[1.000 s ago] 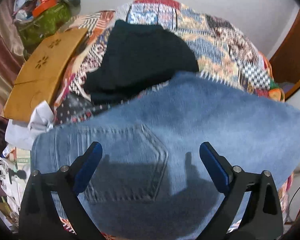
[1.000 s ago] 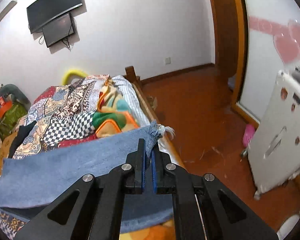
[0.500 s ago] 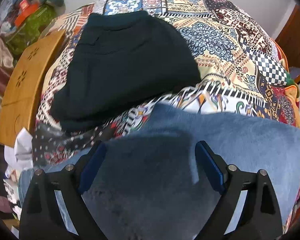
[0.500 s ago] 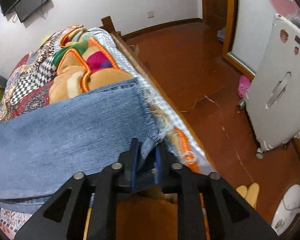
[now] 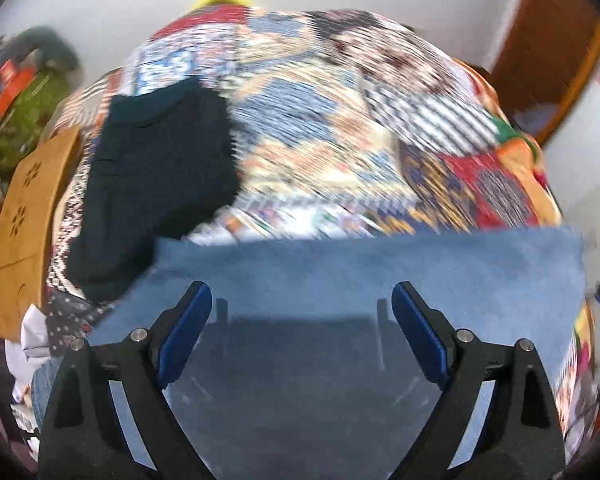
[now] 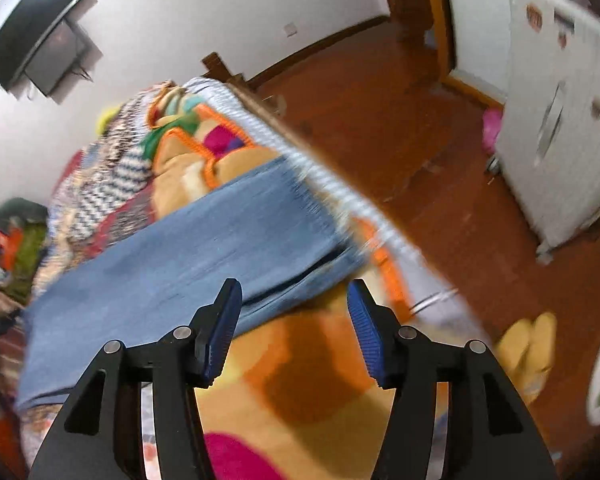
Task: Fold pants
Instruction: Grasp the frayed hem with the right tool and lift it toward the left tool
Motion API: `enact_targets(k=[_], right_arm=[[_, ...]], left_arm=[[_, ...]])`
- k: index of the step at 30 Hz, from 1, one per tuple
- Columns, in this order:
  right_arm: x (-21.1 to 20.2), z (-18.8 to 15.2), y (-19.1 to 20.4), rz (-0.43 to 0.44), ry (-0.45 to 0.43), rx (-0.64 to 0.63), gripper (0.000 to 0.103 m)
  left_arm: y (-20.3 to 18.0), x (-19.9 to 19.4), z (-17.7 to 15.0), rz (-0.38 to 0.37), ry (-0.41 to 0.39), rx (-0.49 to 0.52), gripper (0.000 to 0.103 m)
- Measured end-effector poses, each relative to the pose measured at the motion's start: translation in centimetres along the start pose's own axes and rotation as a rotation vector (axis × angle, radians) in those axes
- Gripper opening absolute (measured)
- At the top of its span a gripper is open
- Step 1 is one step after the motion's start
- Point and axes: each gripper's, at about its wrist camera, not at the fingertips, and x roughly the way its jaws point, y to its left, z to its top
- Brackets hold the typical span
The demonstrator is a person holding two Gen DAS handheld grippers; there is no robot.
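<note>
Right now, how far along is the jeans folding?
Done: the jeans lie doubled lengthwise on the bed, one leg stacked on the other. In hand: nothing; the right gripper hangs open by the hem and the left gripper open over the denim. Left: folding the length across into a compact stack.

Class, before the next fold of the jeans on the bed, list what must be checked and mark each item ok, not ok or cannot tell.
1. Left gripper jaws open, holding nothing: ok.
2. Right gripper jaws open, free of the jeans: ok.
3. Jeans lying flat, folded lengthwise: ok.
4. Hem edges aligned: cannot tell, blurred.
5. Black garment off the jeans: cannot tell; it meets their corner.
6. Frayed hem on the bed edge, not hanging over: cannot tell.
</note>
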Motion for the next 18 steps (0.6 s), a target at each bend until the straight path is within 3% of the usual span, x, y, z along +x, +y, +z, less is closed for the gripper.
enact_targets(k=[5,7,13,15,18], right_arm=[[2.9,-0.7,0.6,0.018,0.044,0.040,0.052],[4.1,-0.3,0.1,-0.002,0.055,0.061,0.053],[5.5,0.5,-2.0,0.034,0.037,0.159,0.054],[5.7,0.7,-1.9,0.028,0.017,0.144,0.046],[5.3,1.1,-1.2,0.002,-0.026,0.106,0.020]], left_arm=[[-3.2,0.6,-2.7,-0.009,0.043,0.078,0.093],[-3.4,0.3,-3.3,0.007,0.013,0.074,0.093],[-3.6,0.9,-3.2,-0.025,0.030,0.041,0.096],[-4.0,1.0,-3.1,-0.021,0.026,0.053,0.096],[-4.1,1.1,-3.0,-0.020,0.026,0.057,0.096]])
